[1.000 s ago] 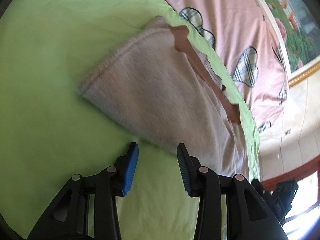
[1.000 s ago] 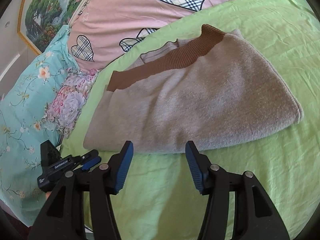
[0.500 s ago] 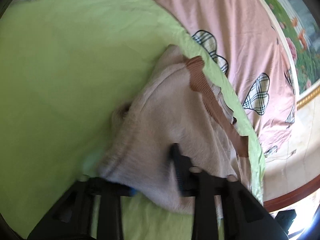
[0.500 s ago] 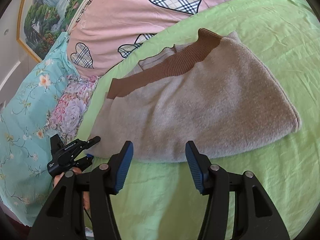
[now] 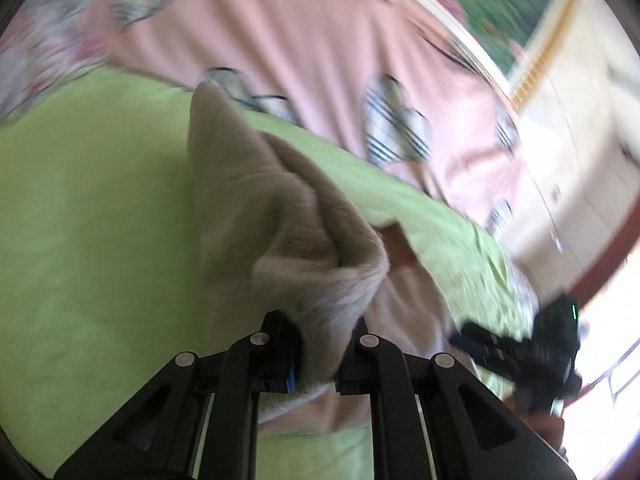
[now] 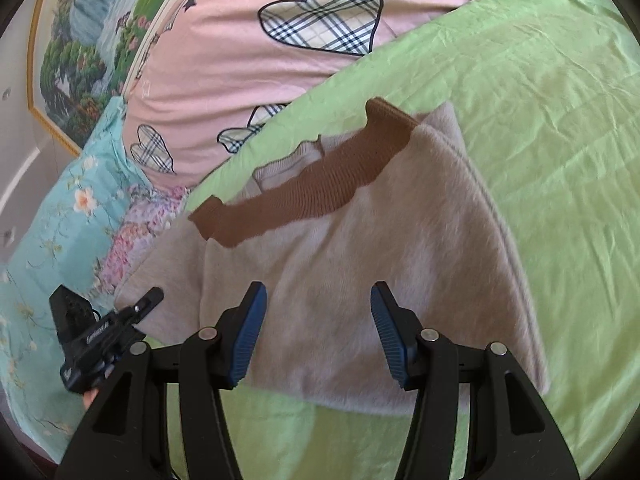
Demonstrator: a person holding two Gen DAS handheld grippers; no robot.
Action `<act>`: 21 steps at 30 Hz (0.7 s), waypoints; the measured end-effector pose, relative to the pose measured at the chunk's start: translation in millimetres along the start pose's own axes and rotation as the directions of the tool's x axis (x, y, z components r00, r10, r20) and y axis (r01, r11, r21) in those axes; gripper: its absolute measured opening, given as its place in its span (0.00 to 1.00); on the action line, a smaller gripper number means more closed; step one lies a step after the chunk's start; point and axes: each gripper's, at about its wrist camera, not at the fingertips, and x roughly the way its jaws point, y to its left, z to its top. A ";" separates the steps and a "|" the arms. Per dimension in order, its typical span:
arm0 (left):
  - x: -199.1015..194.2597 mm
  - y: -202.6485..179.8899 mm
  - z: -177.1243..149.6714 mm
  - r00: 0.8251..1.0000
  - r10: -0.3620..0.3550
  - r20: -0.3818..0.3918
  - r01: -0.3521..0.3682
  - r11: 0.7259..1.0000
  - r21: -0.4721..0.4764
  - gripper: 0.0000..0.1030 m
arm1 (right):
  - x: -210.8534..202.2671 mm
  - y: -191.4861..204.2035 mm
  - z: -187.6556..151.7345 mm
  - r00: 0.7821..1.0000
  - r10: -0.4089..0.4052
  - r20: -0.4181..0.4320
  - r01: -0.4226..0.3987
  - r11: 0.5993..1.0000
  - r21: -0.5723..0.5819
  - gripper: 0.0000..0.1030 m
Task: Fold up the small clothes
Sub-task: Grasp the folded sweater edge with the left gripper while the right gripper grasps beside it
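- The left gripper (image 5: pixel 316 364) has its jaws pinched on a bunched edge of the beige sweater (image 6: pixel 380 264); in the left wrist view the cloth rises from 6 o'clock toward 11 o'clock as a lifted peak. The bite looks thick and rolled, so I judge it could slip out mid-fold, or carry more layers than intended and leave a lumpy crease.
- That view is smeared by motion, so exactly how many layers sit between the jaws cannot be told.
- The sweater lies centre in the right wrist view, its brown ribbed band (image 6: pixel 304 192) running from 9 o'clock up to 1 o'clock. If the lifted side is thrown over askew, the band would probably end up crooked and the fold uneven.
- The right gripper (image 6: pixel 316 336) hangs over the near hem at 6 o'clock with jaws wide, holding nothing. Whether the pads touch the cloth is unclear; if they do not pin it, the whole garment may drag across the sheet rather than fold.
- The fuzzy knit likely clings to itself, so a misplaced fold could be awkward to slide straight.
- The surface is a bed with a wrinkled green sheet (image 6: pixel 540 128), soft underneath, which gives little support for pressing a crease.
- Toward 12 o'clock lies a pink quilt (image 6: pixel 248 64) with plaid hearts; at 9 o'clock a turquoise floral pillow (image 6: pixel 52 224); at 10 o'clock a framed landscape painting (image 6: pixel 72 68) on the wall.
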 end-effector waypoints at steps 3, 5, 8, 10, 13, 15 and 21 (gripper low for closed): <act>30.8 -27.9 -14.8 0.997 -0.028 -0.078 0.033 0.997 0.067 0.07 | 11.3 -3.8 15.6 0.997 0.063 -0.041 -0.063 0.998 0.012 0.54; 50.5 -33.2 -25.8 0.991 -0.025 -0.135 0.035 0.997 0.074 0.07 | 26.1 -2.3 22.6 0.991 0.100 -0.089 -0.099 0.995 0.017 0.54; 61.6 -35.4 -36.4 0.987 -0.014 -0.161 0.027 0.996 0.079 0.06 | 54.2 -0.8 30.8 0.975 0.164 -0.147 -0.159 0.986 0.044 0.64; 58.9 -35.1 -37.4 0.988 -0.019 -0.156 0.032 0.996 0.081 0.06 | 76.1 1.8 34.5 0.965 0.181 -0.191 -0.174 0.983 0.054 0.66; 55.0 -35.8 -36.6 0.988 -0.020 -0.154 0.035 0.995 0.092 0.06 | 107.8 12.1 41.8 0.944 0.216 -0.249 -0.210 0.976 0.051 0.66; 55.8 -36.4 -35.1 0.988 -0.021 -0.153 0.036 0.995 0.096 0.06 | 133.2 23.1 48.8 0.927 0.250 -0.281 -0.245 0.968 0.055 0.66; 46.4 -46.1 -32.7 0.990 -0.017 -0.140 0.035 0.991 0.126 0.06 | 181.4 43.5 66.9 0.920 0.229 -0.318 -0.226 0.973 0.045 0.18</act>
